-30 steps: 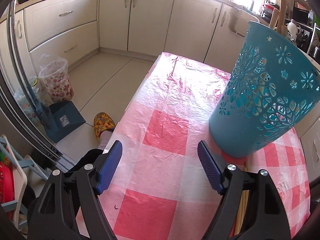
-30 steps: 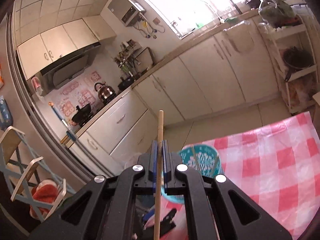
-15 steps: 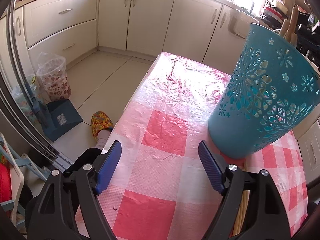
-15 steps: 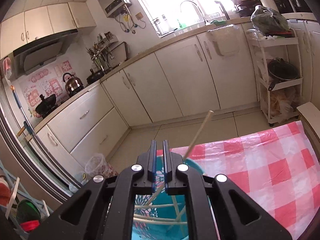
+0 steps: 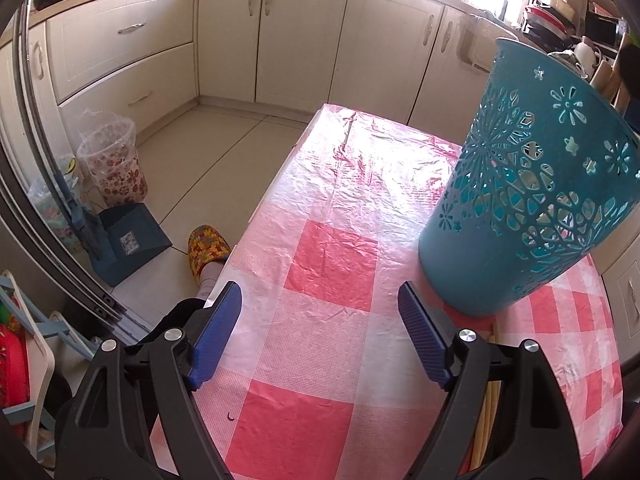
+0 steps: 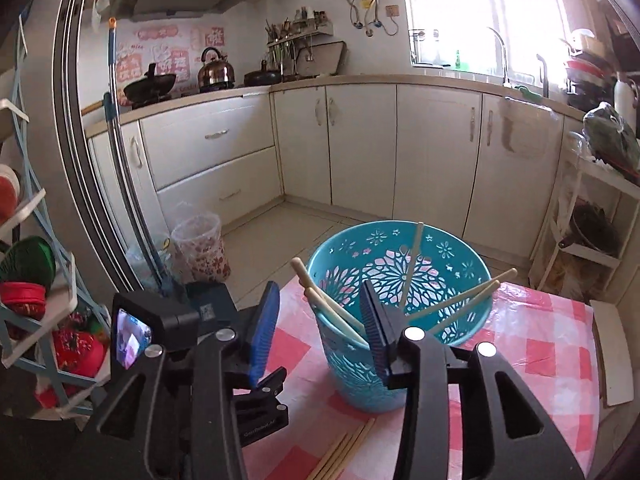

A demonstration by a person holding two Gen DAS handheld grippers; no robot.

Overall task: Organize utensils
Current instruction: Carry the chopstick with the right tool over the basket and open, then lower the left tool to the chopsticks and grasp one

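Both tongs hold nothing: left gripper point(image 5: 320, 334) gapes over bare checked tablecloth point(image 5: 332, 264); right gripper point(image 6: 316, 330) has just been opening, jaws apart, nothing between them. Teal basket point(image 6: 400, 308) stands on the table just beyond the right gripper, whose right finger overlaps its near rim. Five chopsticks point(image 6: 460, 300) lean inside the basket, fanned left and right. More chopsticks point(image 6: 348, 454) lie flat at the table's near edge, count unclear. Left gripper's body sits left of the basket.
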